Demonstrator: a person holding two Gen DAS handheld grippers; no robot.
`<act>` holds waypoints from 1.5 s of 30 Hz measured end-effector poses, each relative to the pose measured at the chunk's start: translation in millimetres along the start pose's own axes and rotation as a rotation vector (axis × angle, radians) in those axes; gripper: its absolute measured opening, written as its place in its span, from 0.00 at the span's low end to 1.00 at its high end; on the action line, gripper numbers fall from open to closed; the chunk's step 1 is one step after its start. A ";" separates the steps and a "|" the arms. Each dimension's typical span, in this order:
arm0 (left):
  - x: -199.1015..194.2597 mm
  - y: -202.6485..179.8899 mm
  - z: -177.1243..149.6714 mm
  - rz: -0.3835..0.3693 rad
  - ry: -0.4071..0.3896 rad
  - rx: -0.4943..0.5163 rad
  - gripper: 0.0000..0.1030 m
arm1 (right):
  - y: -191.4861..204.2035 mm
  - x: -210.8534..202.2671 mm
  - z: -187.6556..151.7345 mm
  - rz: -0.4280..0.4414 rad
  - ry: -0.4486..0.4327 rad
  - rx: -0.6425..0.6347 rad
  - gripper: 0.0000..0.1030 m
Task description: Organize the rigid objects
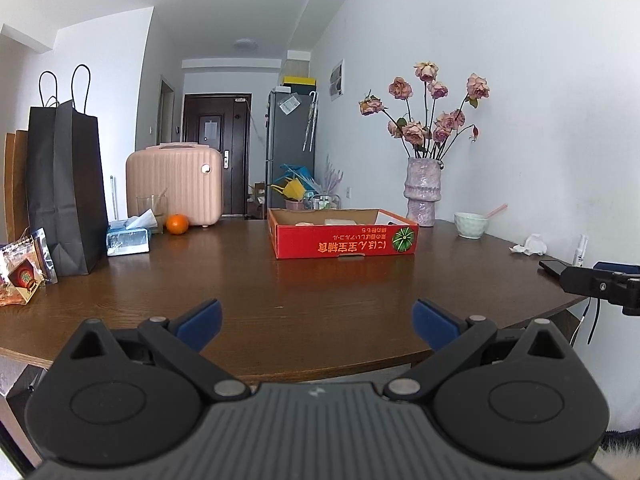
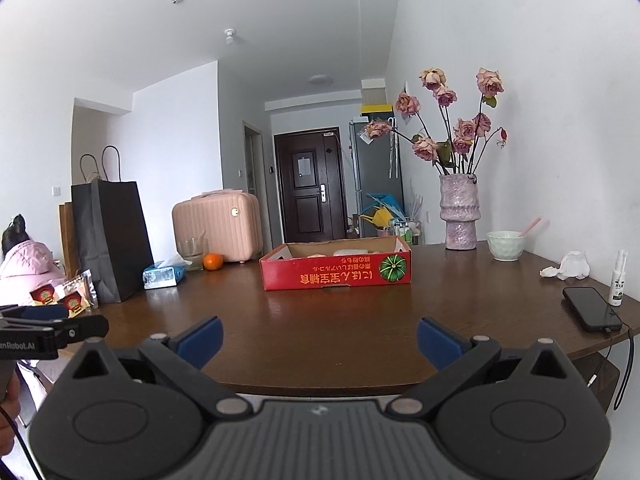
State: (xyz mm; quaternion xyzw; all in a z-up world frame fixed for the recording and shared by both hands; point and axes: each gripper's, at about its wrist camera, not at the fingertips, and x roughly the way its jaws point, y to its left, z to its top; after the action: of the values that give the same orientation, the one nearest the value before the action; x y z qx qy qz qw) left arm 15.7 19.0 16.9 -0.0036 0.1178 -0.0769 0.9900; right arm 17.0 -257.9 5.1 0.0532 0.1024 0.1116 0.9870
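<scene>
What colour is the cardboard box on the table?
Red box, orange print, green squash picture; clearest in the right wrist view.

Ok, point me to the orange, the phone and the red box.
orange (image 1: 177, 224), left wrist view, middle of the fruit.
phone (image 2: 591, 308), right wrist view, centre of the screen.
red box (image 2: 336, 274), right wrist view, printed front wall.

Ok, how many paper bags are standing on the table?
2. A black paper bag stands at the table's left side, and a brown paper bag stands right behind it, mostly hidden. More could be hidden behind them.
</scene>
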 end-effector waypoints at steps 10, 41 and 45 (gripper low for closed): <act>-0.1 -0.2 0.9 -0.001 -0.002 0.000 1.00 | 2.0 3.8 -2.5 0.006 0.011 -0.006 1.00; -0.9 -0.9 0.1 -0.001 -0.013 0.009 1.00 | 2.2 3.9 -3.3 0.010 0.000 0.005 1.00; -1.1 -1.1 -0.4 -0.001 -0.016 0.013 1.00 | 1.9 4.4 -4.0 0.007 0.001 0.011 1.00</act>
State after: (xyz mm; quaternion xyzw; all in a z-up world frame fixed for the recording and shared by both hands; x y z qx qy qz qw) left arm 14.4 18.1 16.7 0.0021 0.1096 -0.0781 0.9909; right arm 20.0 -254.8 0.6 0.0591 0.1036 0.1144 0.9863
